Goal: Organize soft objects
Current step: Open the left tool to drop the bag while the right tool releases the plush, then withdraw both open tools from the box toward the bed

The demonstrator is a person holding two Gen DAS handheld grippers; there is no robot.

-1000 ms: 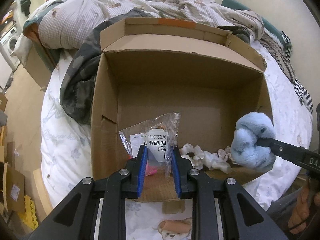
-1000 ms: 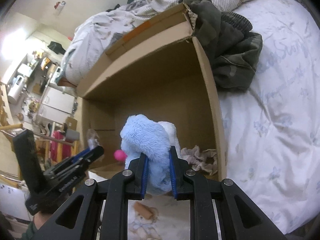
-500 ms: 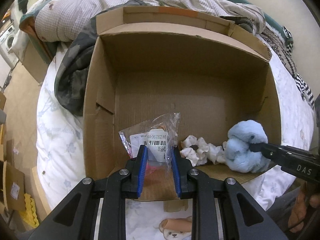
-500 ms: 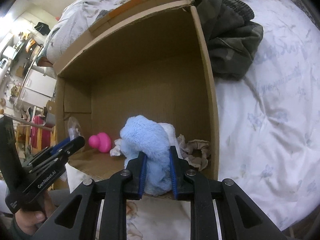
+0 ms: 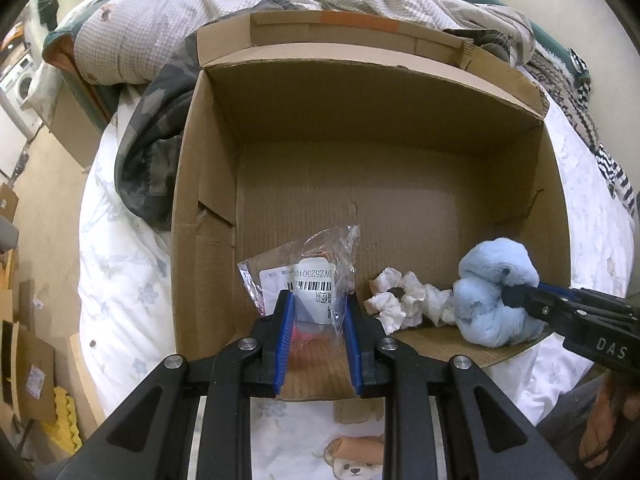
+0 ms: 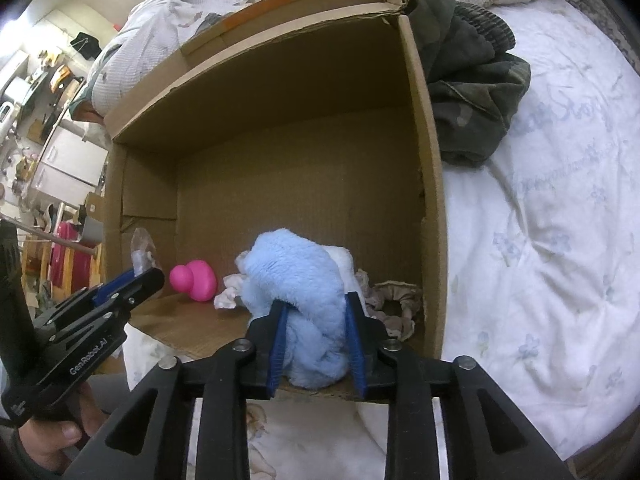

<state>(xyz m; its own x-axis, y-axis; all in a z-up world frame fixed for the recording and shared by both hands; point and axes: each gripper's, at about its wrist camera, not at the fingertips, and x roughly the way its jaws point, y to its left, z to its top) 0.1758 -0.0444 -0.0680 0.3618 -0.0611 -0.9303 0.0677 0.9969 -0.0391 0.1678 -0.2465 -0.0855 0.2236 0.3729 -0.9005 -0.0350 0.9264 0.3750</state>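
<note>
An open cardboard box (image 5: 360, 152) lies on a bed. My left gripper (image 5: 318, 300) is shut on a clear plastic bag (image 5: 316, 264) with a barcode label, held over the box's near left corner. A pink toy (image 6: 194, 280) sits on the box floor behind it. My right gripper (image 6: 314, 308) has a fluffy blue plush (image 6: 296, 272) between its pads. The plush rests on the box floor at the near right, the jaws are opening, and the pads still touch the fur. A white scrunchie (image 5: 404, 300) lies beside the plush and a beige scrunchie (image 6: 394, 304) sits in the right corner.
A camouflage garment (image 5: 148, 160) is heaped against the box's left side, with another (image 6: 472, 92) at its far right corner. A rumpled quilt (image 5: 160, 20) lies behind the box. White floral bedding (image 6: 540, 240) spreads out around it. A person's hand (image 6: 52, 440) grips the left tool.
The right gripper carried the blue plush down from the box's rim to its floor beside the white scrunchie, and its jaws stand wider. The left gripper kept the bag in place.
</note>
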